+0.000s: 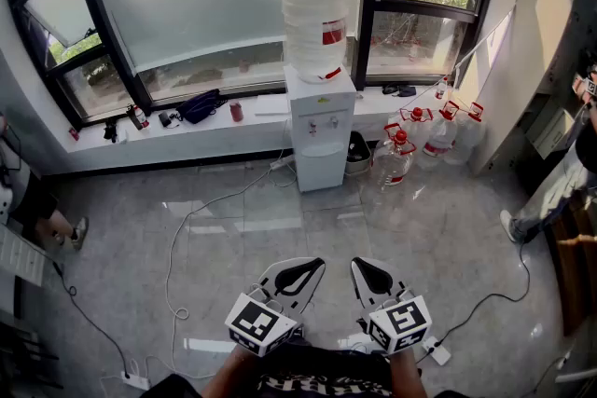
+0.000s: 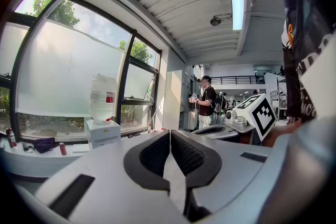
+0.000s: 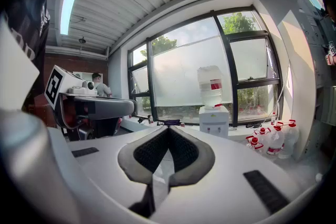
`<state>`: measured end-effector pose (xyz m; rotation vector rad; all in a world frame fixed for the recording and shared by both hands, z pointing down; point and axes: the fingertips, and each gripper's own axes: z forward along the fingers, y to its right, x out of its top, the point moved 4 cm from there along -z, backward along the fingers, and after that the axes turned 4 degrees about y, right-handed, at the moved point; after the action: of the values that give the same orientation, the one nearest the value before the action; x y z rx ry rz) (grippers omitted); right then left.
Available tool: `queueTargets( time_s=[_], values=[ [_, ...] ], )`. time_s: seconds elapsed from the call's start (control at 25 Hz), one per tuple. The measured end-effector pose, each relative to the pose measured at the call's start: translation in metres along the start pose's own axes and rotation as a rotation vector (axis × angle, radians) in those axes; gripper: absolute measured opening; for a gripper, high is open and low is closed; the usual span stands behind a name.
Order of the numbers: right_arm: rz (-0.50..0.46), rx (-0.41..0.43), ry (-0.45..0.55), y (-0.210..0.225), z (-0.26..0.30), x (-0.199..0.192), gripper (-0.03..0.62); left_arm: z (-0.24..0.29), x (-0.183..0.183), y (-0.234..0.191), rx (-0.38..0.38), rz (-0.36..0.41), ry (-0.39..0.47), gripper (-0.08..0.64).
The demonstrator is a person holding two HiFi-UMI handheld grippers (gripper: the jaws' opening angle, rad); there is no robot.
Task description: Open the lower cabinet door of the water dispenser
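Observation:
The white water dispenser (image 1: pixel 320 128) stands far ahead against the window wall, a large clear bottle (image 1: pixel 315 21) on top. Its lower cabinet door (image 1: pixel 322 169) is closed flat. Both grippers are held low and near me, well short of it. My left gripper (image 1: pixel 313 264) is shut with nothing between its pads, and my right gripper (image 1: pixel 358 264) is shut and empty beside it. In the left gripper view the closed jaws (image 2: pixel 169 132) point toward the dispenser (image 2: pixel 102 130). From the right gripper view the shut gripper (image 3: pixel 169 129) faces the dispenser (image 3: pixel 213 119).
Several red-capped water jugs (image 1: pixel 431 133) stand on the floor right of the dispenser. White cables (image 1: pixel 201 219) trail across the grey tiles to a power strip (image 1: pixel 137 380). A person's legs (image 1: pixel 550 191) show at the right edge, another person (image 1: pixel 45 217) at the left.

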<state>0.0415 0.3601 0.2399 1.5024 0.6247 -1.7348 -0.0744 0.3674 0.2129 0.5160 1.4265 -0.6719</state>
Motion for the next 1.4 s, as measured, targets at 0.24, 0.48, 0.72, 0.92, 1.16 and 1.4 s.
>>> queueTargets(
  time_s=[0.24, 0.48, 0.72, 0.92, 1.16, 1.4],
  values=[
    [-0.015, 0.005, 0.005, -0.008, 0.010, -0.002, 0.011, -0.007, -0.003, -0.010, -0.011, 0.016, 0.005, 0.020],
    [-0.003, 0.021, 0.005, -0.027, 0.033, -0.008, 0.011, -0.024, -0.006, -0.036, -0.007, 0.031, -0.005, 0.020],
    [0.027, -0.008, 0.012, -0.048, 0.061, -0.008, 0.011, -0.047, -0.006, -0.066, -0.014, 0.033, -0.010, 0.020],
    [0.056, -0.024, -0.002, -0.064, 0.077, -0.019, 0.011, -0.066, -0.017, -0.093, -0.008, 0.025, -0.025, 0.020],
    [0.071, -0.062, -0.042, -0.063, 0.082, -0.025, 0.011, -0.068, -0.032, -0.110, -0.001, -0.015, -0.055, 0.020],
    [0.079, -0.075, -0.051, -0.044, 0.091, -0.030, 0.011, -0.048, -0.041, -0.119, -0.014, -0.034, -0.073, 0.020]
  ],
)
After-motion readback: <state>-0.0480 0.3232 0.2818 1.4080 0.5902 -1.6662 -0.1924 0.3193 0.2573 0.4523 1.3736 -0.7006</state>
